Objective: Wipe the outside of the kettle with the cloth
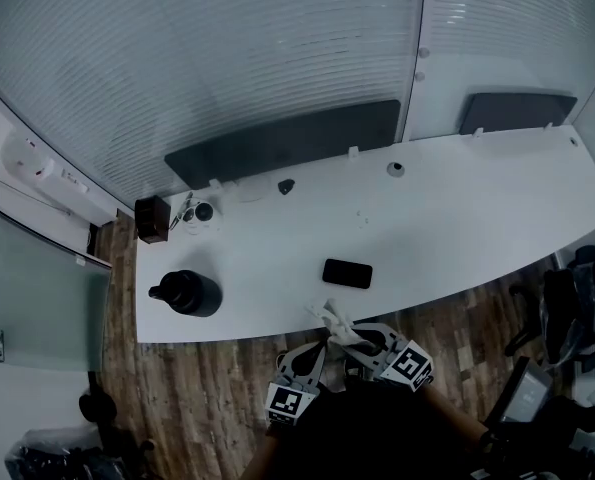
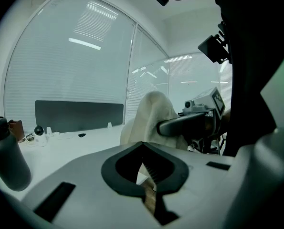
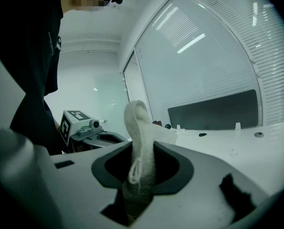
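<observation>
Right gripper view: the right hand-held gripper (image 3: 140,175) pinches the cloth (image 3: 138,128), seemingly soft and limp, by a fold; the left hand-held gripper (image 2: 149,178) is closed, empty.

White desk (image 1: 457,208), long: black kettle (image 1: 187,293) upright near left front corner, black phone (image 1: 347,273) flat near front edge, dark box (image 1: 152,218) at left back corner, small round piece (image 1: 395,168) toward back.
</observation>
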Demonstrator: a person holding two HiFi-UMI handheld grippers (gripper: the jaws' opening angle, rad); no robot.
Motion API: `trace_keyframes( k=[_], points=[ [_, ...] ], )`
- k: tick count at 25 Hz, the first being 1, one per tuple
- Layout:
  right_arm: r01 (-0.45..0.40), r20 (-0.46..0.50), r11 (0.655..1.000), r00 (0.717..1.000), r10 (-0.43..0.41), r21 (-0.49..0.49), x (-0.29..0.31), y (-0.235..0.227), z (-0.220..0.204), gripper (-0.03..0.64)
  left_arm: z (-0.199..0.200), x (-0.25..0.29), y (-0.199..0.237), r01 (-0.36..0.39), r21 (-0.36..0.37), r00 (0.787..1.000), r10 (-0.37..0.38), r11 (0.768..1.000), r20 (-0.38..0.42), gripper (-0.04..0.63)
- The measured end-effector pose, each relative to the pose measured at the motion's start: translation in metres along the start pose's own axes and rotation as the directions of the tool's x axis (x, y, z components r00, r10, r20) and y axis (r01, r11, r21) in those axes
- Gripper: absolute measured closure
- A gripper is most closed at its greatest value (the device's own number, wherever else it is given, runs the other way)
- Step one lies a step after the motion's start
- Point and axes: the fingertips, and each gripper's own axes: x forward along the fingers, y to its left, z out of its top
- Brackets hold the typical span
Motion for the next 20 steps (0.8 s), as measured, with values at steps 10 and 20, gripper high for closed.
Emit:
trace_keyframes(
  k=[10, 20],
  points=[
    [-0.026, 0.013, 0.995, 1.0, 0.024, 0.099, -0.005, -0.014, 0.001, 0.508, -0.003, -0.011, 0.015, -0.074, -0.079, 0.995, 0.069, 0.994, -0.067, 0.592],
    [0.009, -0.013, 0.986, 1.0, -0.007, 0.168, 0.04, -0.073, 0.013, 0.508, -0.015, 0.01, 0.087, -0.089, -0.145, 0.992, 0.075, 0.985, -0.098, 0.592]
  ],
)
